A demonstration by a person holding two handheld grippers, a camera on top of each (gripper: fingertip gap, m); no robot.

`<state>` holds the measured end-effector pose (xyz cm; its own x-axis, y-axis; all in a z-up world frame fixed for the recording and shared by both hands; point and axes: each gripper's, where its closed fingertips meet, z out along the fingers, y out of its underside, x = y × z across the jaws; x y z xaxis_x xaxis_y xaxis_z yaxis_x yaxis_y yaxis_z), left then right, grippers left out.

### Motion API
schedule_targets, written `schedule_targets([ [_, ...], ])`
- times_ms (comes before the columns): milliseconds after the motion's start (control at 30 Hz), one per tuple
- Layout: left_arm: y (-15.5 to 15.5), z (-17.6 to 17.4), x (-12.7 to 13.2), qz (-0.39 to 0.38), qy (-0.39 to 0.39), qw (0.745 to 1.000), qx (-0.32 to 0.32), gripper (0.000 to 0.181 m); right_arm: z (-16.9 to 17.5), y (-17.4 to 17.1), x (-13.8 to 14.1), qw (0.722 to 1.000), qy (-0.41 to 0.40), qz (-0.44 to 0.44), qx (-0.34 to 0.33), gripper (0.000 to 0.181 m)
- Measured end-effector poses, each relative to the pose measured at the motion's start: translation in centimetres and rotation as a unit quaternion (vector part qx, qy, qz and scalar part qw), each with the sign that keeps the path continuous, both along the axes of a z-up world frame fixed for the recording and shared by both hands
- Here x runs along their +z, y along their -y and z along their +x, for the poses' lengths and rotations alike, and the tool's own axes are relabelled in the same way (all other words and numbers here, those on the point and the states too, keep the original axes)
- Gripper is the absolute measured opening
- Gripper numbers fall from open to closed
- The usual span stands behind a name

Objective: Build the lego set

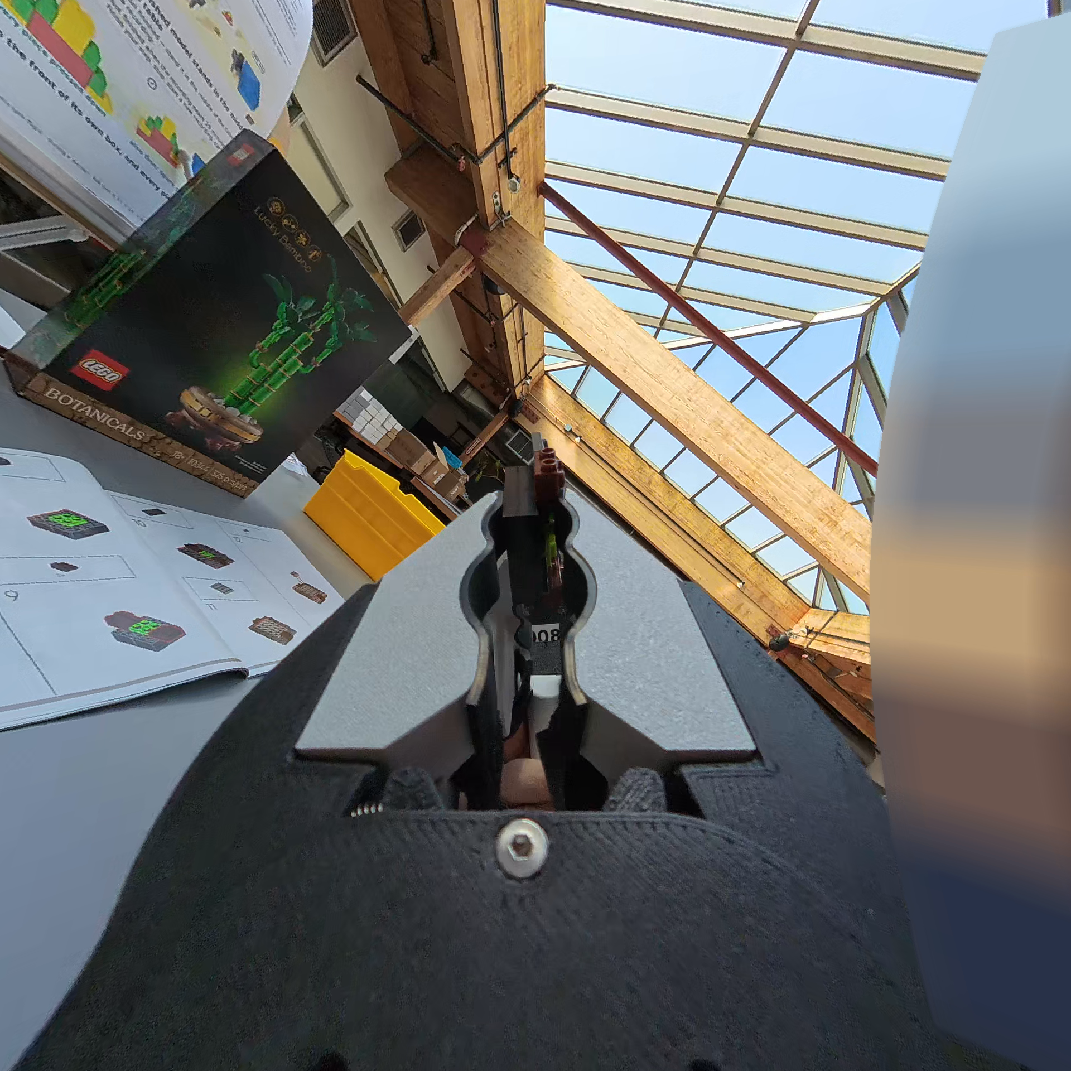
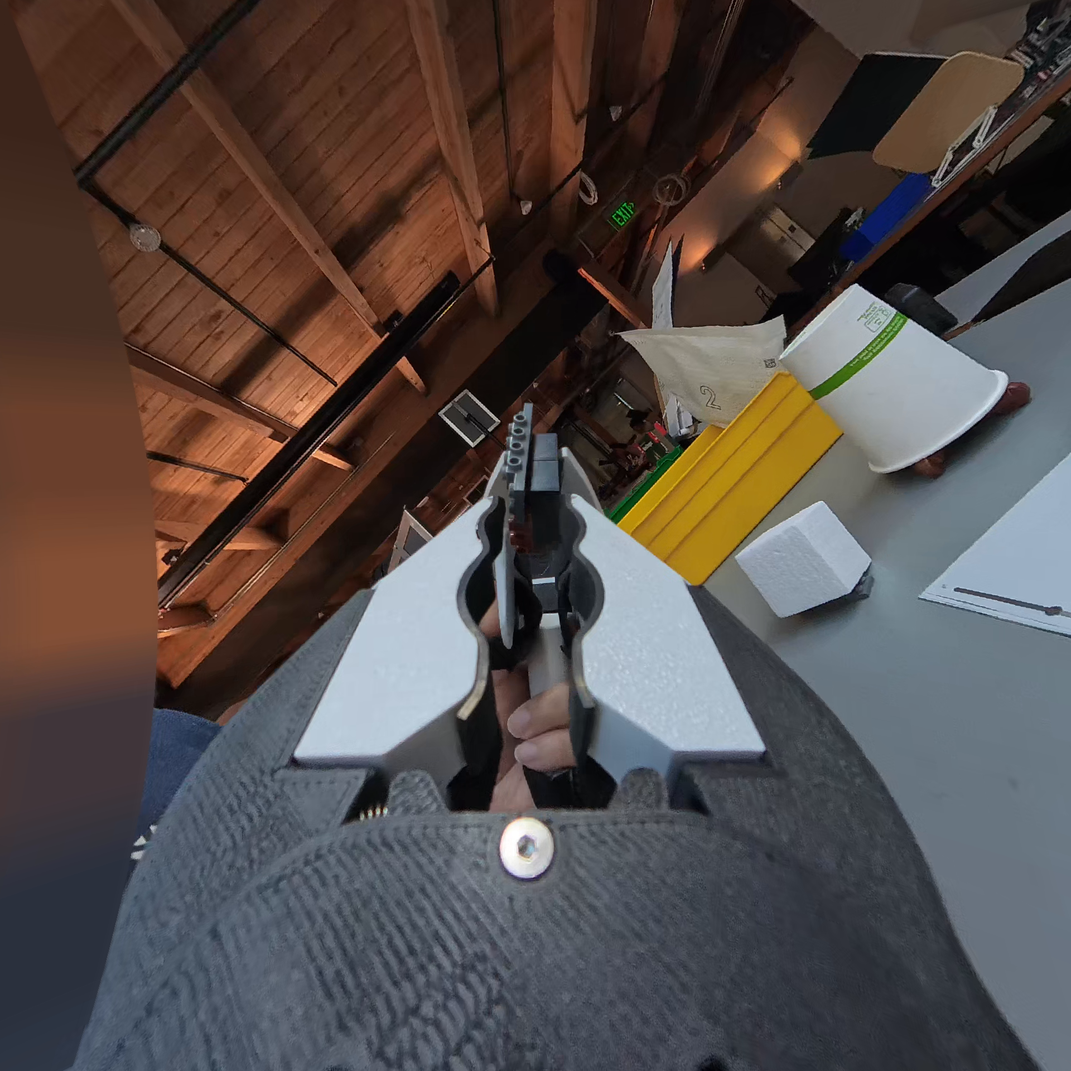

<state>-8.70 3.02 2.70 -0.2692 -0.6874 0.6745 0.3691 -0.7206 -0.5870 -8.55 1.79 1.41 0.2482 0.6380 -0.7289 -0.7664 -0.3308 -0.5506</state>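
My left gripper [image 1: 533,504] is tilted up toward the skylight and shut on a small lego assembly [image 1: 549,468]. The assembly has a reddish-brown studded brick on top, dark pieces beside it and a lime green bit lower in the gap. My right gripper [image 2: 530,492] also points up at the wooden ceiling. It is shut on a dark grey studded plate [image 2: 517,458] with a black piece against it. Both are held off the grey table [image 2: 869,724]. A person's hand [image 2: 536,733] shows through the gap behind the right jaws.
The lego box [image 1: 203,324] stands at the left. The open instruction booklet [image 1: 116,579] lies in front of it. A yellow bin [image 1: 371,516] [image 2: 730,492] is behind. To the right are an upturned white paper cup [image 2: 886,382], a white foam block [image 2: 805,559], a paper bag [image 2: 707,359] and a white sheet [image 2: 1020,556]. The grippers are tip to tip, or close to it. The white foam block [image 2: 805,559] is about equally far from each gripper, around 20 cm.
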Motion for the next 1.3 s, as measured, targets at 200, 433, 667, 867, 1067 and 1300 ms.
schedule_targets([
  [200, -0.4, 0.1, -0.1, -0.005, 0.010, 1.000, 0.025, 0.013, 0.2, -0.5, -0.3, 0.997, -0.072, -0.022, -0.031, 0.024],
  [433, -0.4, 0.9, -0.3, -0.013, 0.019, 0.999, 0.043, 0.013, 0.2, -1.4, 0.1, 0.990, -0.133, -0.019, -0.046, 0.017],
  [667, -0.8, 1.2, 0.0, -0.020, 0.039, 0.997, 0.066, 0.012, 0.9, -1.7, 0.5, 0.985, -0.150, -0.004, -0.090, 0.017],
  [867, -1.2, 1.5, 0.2, -0.014, 0.040, 0.996, 0.080, 0.012, 1.1, -2.0, 0.6, 0.986, -0.144, -0.006, -0.085, 0.016],
  [1067, -1.2, 1.3, 0.4, -0.005, 0.038, 0.996, 0.079, 0.013, 0.9, -2.1, 0.9, 0.986, -0.154, -0.003, -0.063, 0.017],
  [1300, -2.3, 0.4, 0.6, -0.004, 0.018, 0.996, 0.091, 0.012, 2.9, -1.2, 1.0, 0.960, 0.191, 0.071, -0.192, 0.037],
])
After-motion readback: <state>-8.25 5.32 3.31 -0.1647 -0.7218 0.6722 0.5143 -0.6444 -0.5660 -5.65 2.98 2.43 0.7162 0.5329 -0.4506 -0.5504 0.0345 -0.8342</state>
